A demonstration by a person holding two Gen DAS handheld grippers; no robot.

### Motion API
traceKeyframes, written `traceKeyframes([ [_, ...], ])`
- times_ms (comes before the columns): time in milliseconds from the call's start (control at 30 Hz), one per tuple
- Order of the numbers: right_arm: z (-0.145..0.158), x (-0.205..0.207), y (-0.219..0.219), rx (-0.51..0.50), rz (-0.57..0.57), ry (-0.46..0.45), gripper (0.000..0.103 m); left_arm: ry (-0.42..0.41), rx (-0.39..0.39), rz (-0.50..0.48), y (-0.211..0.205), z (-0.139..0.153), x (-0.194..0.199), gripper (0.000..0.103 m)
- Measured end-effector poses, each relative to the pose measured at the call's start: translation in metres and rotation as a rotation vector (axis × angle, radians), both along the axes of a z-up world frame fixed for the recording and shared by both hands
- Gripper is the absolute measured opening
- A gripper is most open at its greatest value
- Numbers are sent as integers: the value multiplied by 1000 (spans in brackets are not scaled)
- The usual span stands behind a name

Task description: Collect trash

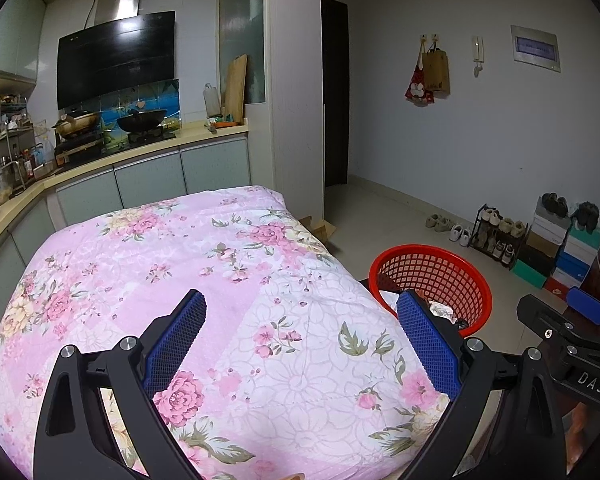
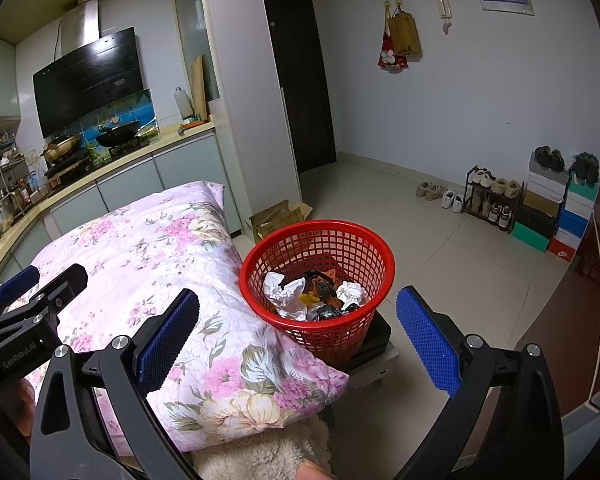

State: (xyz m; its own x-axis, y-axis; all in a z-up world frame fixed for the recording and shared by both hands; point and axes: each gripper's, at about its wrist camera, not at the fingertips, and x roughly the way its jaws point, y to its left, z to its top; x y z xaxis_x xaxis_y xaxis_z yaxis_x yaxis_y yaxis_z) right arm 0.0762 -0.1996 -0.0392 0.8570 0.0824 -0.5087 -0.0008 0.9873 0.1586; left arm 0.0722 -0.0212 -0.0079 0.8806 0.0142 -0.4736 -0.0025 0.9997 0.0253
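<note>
Your left gripper (image 1: 302, 344) hangs over the floral quilt (image 1: 228, 280), jaws spread wide with nothing between them — same for your right gripper (image 2: 298, 336). The trash (image 2: 312, 294) — crumpled paper and dark wrappers — lies inside the red basket (image 2: 340, 240), just beside the quilt's edge.

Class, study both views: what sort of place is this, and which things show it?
Probably a small flat's kitchen and entry area: a wok on the stove under a range hood, shoes on a rack, and a floral quilt.
</note>
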Motion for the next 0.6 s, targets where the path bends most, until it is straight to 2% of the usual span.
traceKeyframes([
  [600,-2,1,0,2,2,5,96,1,-1,-4,-1,-2,-1,93],
])
